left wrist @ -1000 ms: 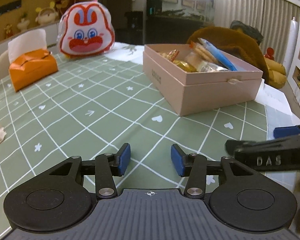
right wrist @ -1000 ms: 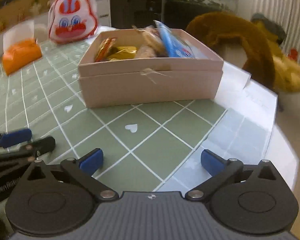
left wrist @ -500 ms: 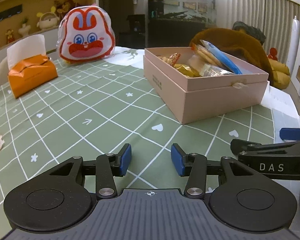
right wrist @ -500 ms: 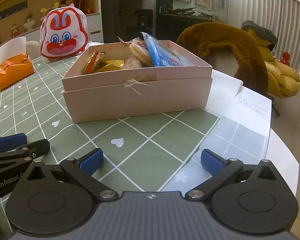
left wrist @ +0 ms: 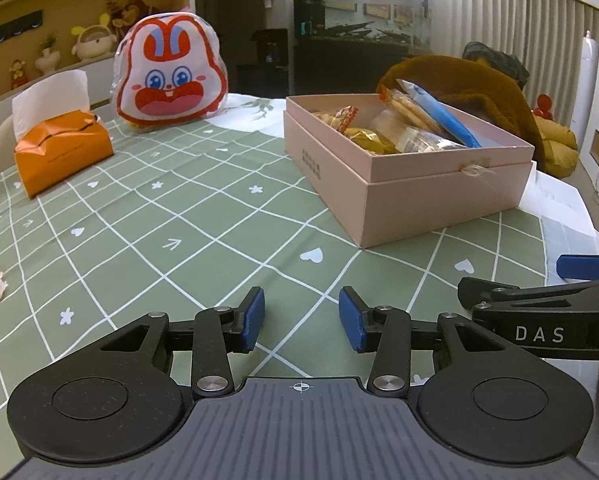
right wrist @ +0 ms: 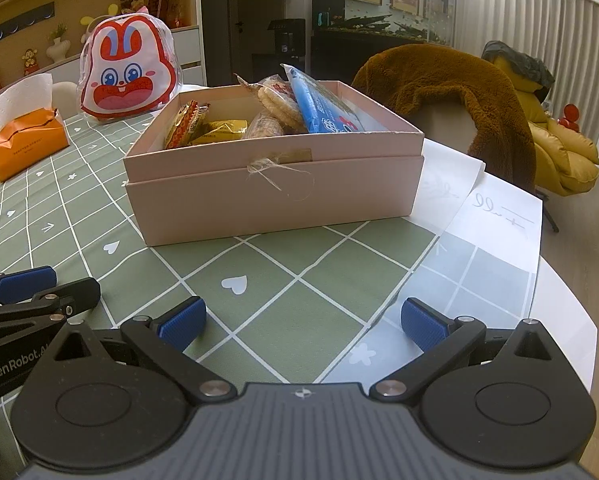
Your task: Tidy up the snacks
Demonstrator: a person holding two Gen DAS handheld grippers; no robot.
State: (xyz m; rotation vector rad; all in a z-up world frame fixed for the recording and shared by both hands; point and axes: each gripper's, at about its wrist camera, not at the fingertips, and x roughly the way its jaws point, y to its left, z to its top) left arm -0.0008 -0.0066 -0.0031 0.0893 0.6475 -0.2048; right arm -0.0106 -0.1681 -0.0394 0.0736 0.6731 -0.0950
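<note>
Left claw (left wrist: 301,318) just narrowed, empty; right claw (right wrist: 302,322) wide, empty.

Green checked table (left wrist: 203,232) carries pink box (left wrist: 439,196), tissue pack (left wrist: 63,156), rabbit bag (left wrist: 171,80).

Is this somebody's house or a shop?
Most likely a house, a living or dining room. There's a table with a green tablecloth, a yellow armchair, shelves of little figurines, and an orange tissue box.

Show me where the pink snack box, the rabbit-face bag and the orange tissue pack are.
pink snack box (right wrist: 275,200): right wrist view, on its front wall.
rabbit-face bag (left wrist: 169,80): left wrist view, on the printed face.
orange tissue pack (left wrist: 61,156): left wrist view, on its front side.
</note>
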